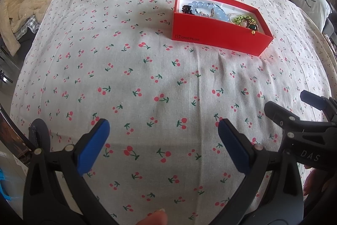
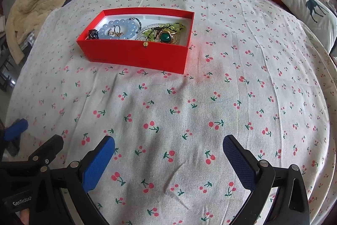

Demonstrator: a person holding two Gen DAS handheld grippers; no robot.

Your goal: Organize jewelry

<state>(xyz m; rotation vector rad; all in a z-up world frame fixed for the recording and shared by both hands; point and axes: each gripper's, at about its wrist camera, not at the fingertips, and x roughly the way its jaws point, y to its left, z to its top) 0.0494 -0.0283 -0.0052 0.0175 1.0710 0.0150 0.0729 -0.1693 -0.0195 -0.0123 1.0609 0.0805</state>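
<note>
Both grippers, left (image 1: 164, 144) and right (image 2: 168, 161), hung low over the cherry-print sheet (image 2: 189, 111) with jaws spread wide, holding and touching nothing. Well ahead of them sat the red box (image 2: 134, 54), jewelry (image 2: 126, 30) heaped inside. Nothing seemed left outside, so any next reach should drop straight in, avoiding tangled strands.

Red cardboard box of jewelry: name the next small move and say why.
Probably pull both tongs back and stop. The red cardboard box already holds the pale blue bead bracelet and green stone pendant; the left tongs and right tongs are open and hold nothing.
</note>
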